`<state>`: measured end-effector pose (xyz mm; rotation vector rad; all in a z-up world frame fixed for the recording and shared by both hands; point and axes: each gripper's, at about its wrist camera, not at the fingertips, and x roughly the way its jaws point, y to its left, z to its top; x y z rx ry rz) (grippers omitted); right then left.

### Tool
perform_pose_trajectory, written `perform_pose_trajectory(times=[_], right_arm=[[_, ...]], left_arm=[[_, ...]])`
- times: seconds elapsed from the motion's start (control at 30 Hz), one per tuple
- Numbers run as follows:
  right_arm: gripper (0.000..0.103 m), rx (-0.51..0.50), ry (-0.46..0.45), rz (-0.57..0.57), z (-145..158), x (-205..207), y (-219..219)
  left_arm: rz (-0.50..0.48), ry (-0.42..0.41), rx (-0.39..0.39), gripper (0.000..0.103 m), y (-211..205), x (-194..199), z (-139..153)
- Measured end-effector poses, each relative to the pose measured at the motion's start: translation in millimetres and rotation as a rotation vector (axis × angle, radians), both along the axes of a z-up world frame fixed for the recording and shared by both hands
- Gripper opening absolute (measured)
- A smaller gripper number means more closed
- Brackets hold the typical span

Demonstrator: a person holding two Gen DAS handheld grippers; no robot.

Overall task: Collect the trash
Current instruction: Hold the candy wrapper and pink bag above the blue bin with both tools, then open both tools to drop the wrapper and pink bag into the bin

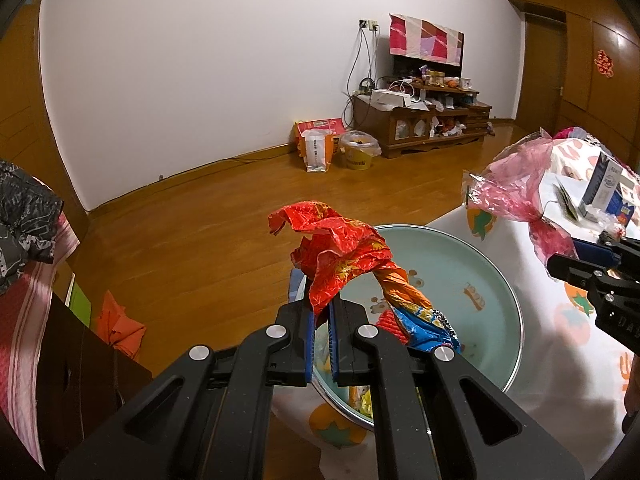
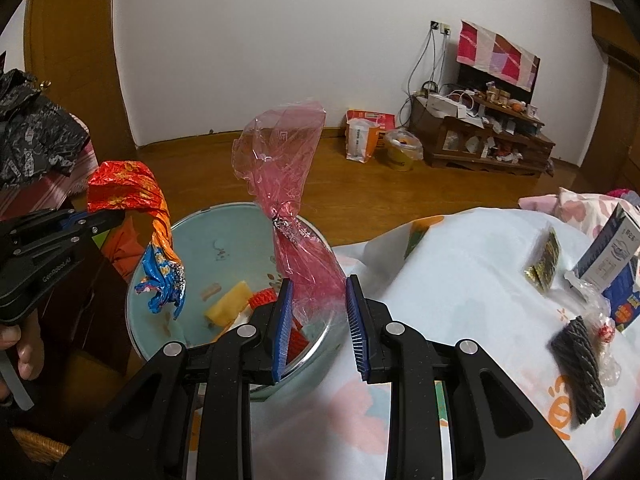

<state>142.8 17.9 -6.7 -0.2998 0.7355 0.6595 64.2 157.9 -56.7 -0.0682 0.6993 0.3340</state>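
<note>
- The red-and-orange wrapper (image 1: 340, 256) is crinkled, glossy foil, twisted into a rope at its middle and flaring into a blue printed tail; the pink bag (image 2: 288, 184) is thin, see-through cellophane, creased, pinched to a narrow neck and fanning wide at the top
- The basin (image 1: 472, 264) is round, smooth, pale blue-green with small cartoon prints and a thin metal-looking rim; it sits at the edge of a table under a white cloth (image 2: 460, 280) printed with orange fruit shapes; a yellow block and red scraps lie in the basin's bottom
- On the cloth, well apart from the basin, lie a dark ribbed piece (image 2: 580, 372), a small gold-and-black sachet (image 2: 544, 264) and a blue-and-white carton (image 2: 616, 264)
- The foil wrapper rises from between the fingers of the left gripper (image 1: 320, 320) and its tail droops over the basin; the pink bag stands upright between the fingers of the right gripper (image 2: 318, 312), above the basin's near rim
- The left gripper's blue ribbed pads are nearly together, clamped on the foil wrapper's lower edge
- The right gripper's pads stand partly apart with the pink bag's bunched lower end filling the gap; it hangs from them, so it is held
</note>
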Motion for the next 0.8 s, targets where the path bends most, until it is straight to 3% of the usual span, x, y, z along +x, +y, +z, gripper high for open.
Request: perform_pose_trajectory(times=[0.8], right_arm=[[0.027, 0.000, 0.007, 0.025, 0.6, -3.0, 7.7]], left_arm=[[-0.007, -0.003, -0.012, 0.005, 1.1, 0.9, 4.0]])
